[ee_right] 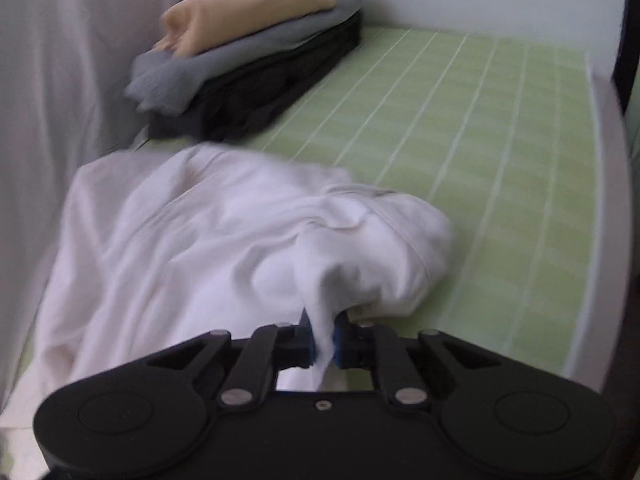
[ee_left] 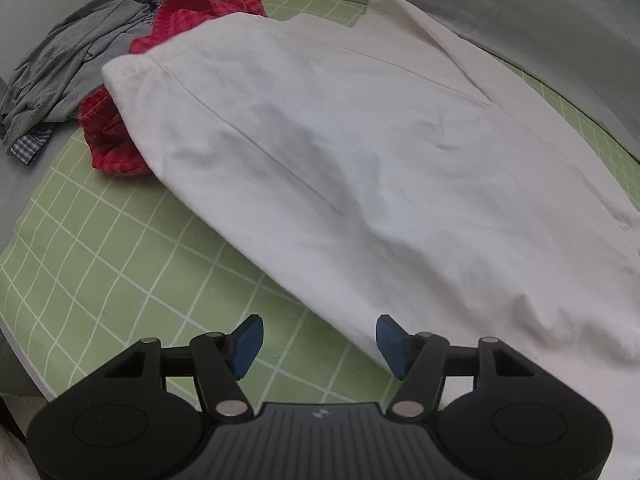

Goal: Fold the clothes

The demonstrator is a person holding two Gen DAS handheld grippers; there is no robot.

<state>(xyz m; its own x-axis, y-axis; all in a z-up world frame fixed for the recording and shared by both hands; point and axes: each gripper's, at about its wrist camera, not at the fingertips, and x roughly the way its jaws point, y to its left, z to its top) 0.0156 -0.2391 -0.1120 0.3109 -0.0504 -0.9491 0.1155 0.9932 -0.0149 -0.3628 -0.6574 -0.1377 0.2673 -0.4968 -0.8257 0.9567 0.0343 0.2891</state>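
A white garment (ee_left: 352,152) lies spread on the green grid mat (ee_left: 120,248). My left gripper (ee_left: 319,346) is open and empty, its blue pads at the garment's near edge. In the right wrist view the same white garment (ee_right: 192,232) is bunched up, and my right gripper (ee_right: 323,340) is shut on a pinched fold of it, lifting that part slightly off the mat (ee_right: 480,140).
A pile of unfolded clothes, grey (ee_left: 68,64), red (ee_left: 116,136) and checked, lies at the mat's far left. A folded stack, beige (ee_right: 248,16) on grey (ee_right: 224,68) on black (ee_right: 260,96), sits at the back by a white sheet (ee_right: 48,80).
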